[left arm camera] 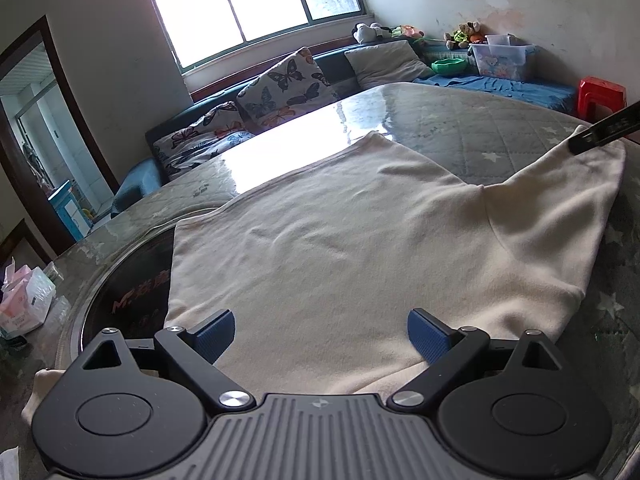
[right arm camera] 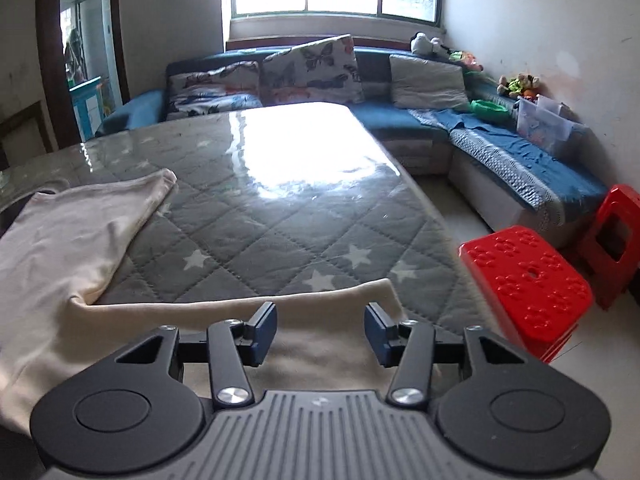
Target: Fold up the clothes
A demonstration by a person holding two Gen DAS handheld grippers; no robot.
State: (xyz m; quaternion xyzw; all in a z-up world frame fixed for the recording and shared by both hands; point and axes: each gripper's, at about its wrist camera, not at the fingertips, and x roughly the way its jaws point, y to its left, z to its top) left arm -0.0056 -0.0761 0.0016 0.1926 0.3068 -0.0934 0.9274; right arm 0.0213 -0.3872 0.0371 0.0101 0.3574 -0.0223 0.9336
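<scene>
The left tool (left arm camera: 320, 334) hangs low over the near edge of one cream garment (left arm camera: 360, 248), its two blue pads (left arm camera: 214, 336) spread wide apart with nothing between them. The right tool (right arm camera: 321, 330) is likewise spread, its two blue pads (right arm camera: 264, 330) standing apart above the sleeve (right arm camera: 320, 320) of that same garment, not closed on the cloth. The garment lies flat and spread out on the bench (right arm camera: 248, 224), which wears a grey quilted cover with white stars under a glossy clear sheet; in the right wrist view its body runs off to the left of the right tool and the sleeve stretches across just in front of the pads. In the left wrist view one sleeve reaches out to the right of the garment's body, where a dark finger of the other tool shows over its end. To the left of the garment a round dark hob plate (left arm camera: 128, 280) is set into the bench, partly covered by the cloth, and beyond that sits one tissue pack (left arm camera: 24, 304). To the right of the bench stand two red stools (right arm camera: 528, 280). Past the far side of the bench runs a blue corner sofa (right arm camera: 400, 120) with butterfly-print cushions (right arm camera: 316, 68), one grey cushion (right arm camera: 428, 80), one green bowl (right arm camera: 490, 107), one clear storage box (right arm camera: 544, 128) and some plush toys (right arm camera: 520, 82).
</scene>
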